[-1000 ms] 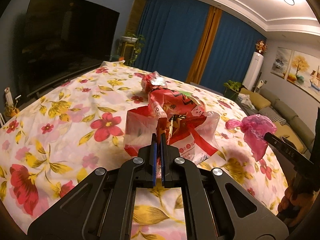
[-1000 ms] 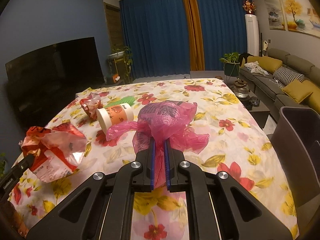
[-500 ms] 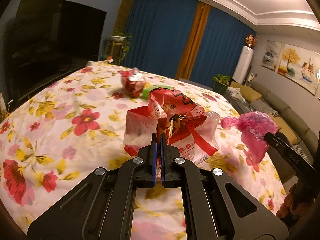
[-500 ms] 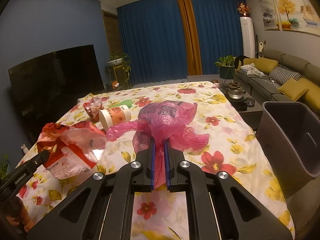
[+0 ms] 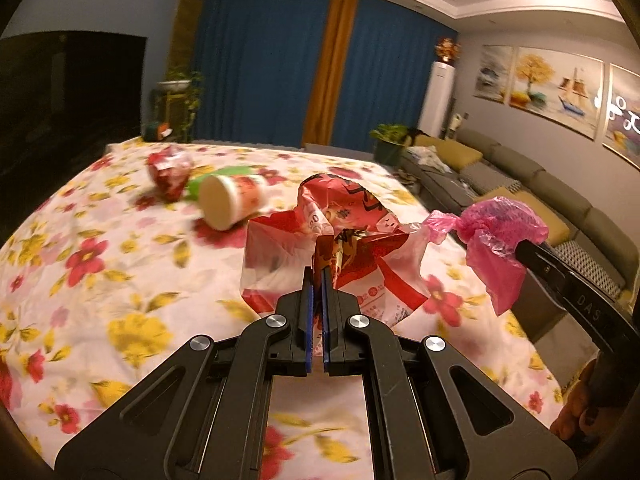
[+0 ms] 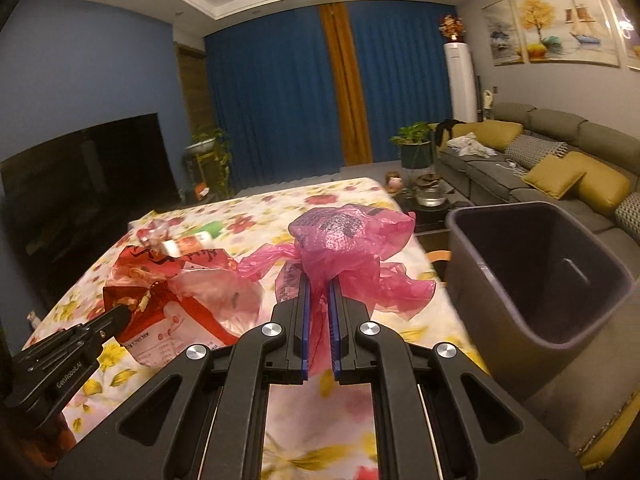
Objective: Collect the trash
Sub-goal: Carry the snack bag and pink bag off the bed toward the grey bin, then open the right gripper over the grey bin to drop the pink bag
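We've got the red snack bag (image 5: 344, 248) pinched in the left gripper (image 5: 316, 280), jaws clamped tight on its crumpled edge, bag held up over the floral cloth (image 5: 100, 288). The pink plastic bag (image 6: 340, 248) sits squeezed in the right gripper (image 6: 318, 292), jaws closed on the bunched plastic, also lifted off the cloth. Both bags hang just beside each other, pink one to the right. Dark trash bin (image 6: 536, 276) stands near, right of the pink bag & off the table edge. Farther back on the cloth: a paper cup (image 5: 232, 204) on its side w/ a crumpled red wrapper (image 5: 168, 172) just beside it. Sofa (image 6: 560, 168) & blue curtains (image 6: 276, 112) behind.
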